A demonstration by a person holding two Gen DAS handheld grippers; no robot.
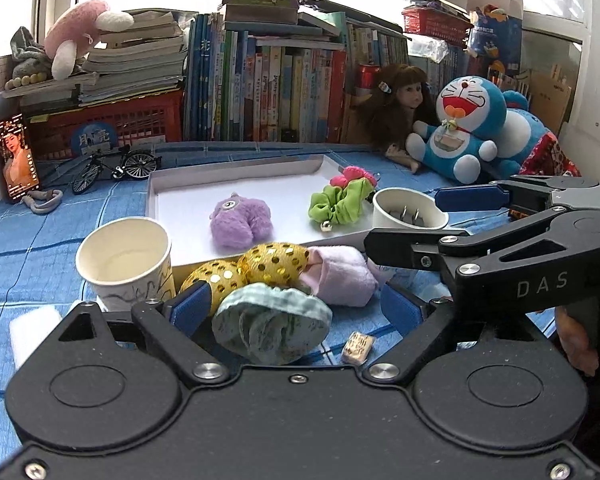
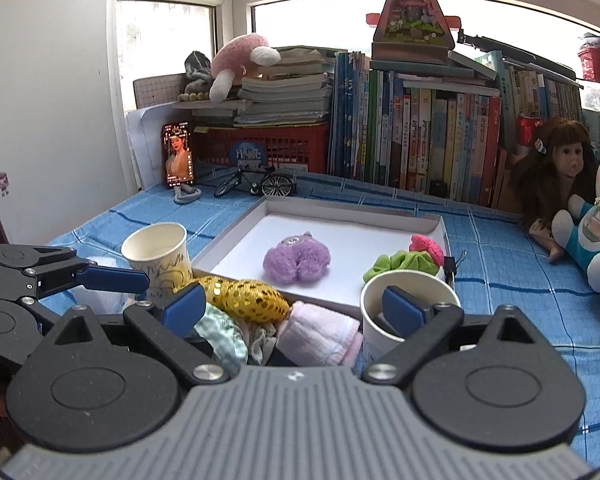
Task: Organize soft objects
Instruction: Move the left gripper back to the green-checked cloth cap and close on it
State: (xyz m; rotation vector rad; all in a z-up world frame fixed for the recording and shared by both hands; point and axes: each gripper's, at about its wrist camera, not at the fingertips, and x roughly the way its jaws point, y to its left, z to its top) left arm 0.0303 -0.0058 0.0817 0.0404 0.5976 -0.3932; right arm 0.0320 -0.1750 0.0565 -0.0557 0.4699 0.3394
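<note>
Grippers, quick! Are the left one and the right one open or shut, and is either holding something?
Left gripper: open, holding nothing; pale green scrunchie lies between its fingers.
Right gripper: open, holding nothing.

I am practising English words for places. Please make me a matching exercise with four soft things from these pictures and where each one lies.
Things:
1. purple plush toy
2. green scrunchie
3. gold sequin pouch
4. pale green cloth

Places:
A. between the left gripper's open fingers
B. middle of the white tray
C. on the tray's right edge
D. just outside the tray's near edge

Pairs: 1-B, 2-C, 3-D, 4-A
</note>
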